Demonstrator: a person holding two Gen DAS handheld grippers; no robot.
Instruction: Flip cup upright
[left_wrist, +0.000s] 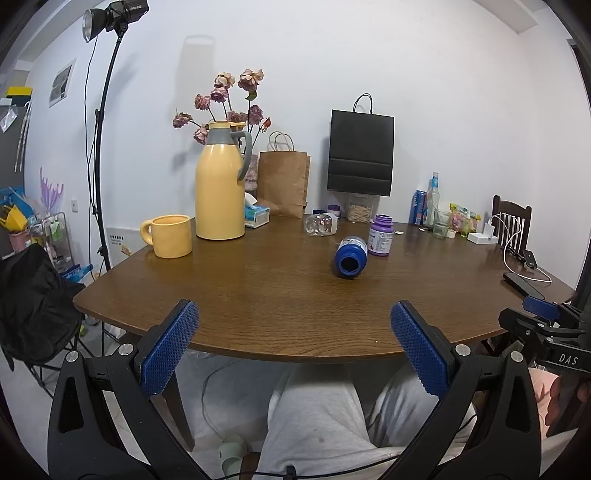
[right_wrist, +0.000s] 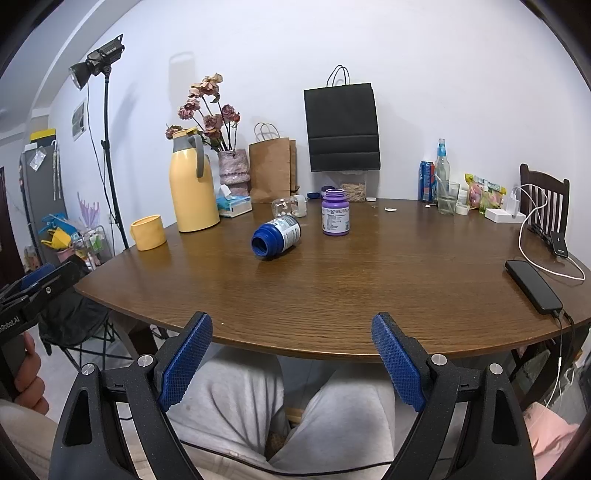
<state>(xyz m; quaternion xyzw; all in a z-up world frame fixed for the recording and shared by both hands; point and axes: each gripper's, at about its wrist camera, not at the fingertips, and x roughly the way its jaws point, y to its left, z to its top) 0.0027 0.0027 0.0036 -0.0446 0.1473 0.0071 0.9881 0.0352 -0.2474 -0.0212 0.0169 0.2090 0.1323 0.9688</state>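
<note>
A yellow mug (left_wrist: 170, 236) stands upright on the brown wooden table (left_wrist: 280, 302) at its left side, handle to the left; it also shows in the right wrist view (right_wrist: 148, 232). A blue bottle (left_wrist: 350, 256) lies on its side mid-table, its open mouth toward me; it also shows in the right wrist view (right_wrist: 275, 235). My left gripper (left_wrist: 293, 341) is open and empty, held before the table's near edge. My right gripper (right_wrist: 291, 356) is open and empty, also before the near edge.
A purple bottle (right_wrist: 335, 212) stands upright behind the blue one. A clear jar (right_wrist: 289, 207) lies on its side. A yellow thermos jug (left_wrist: 221, 181), flowers, paper bags and a tissue box stand at the back. A phone (right_wrist: 533, 286) with a cable lies at the right edge.
</note>
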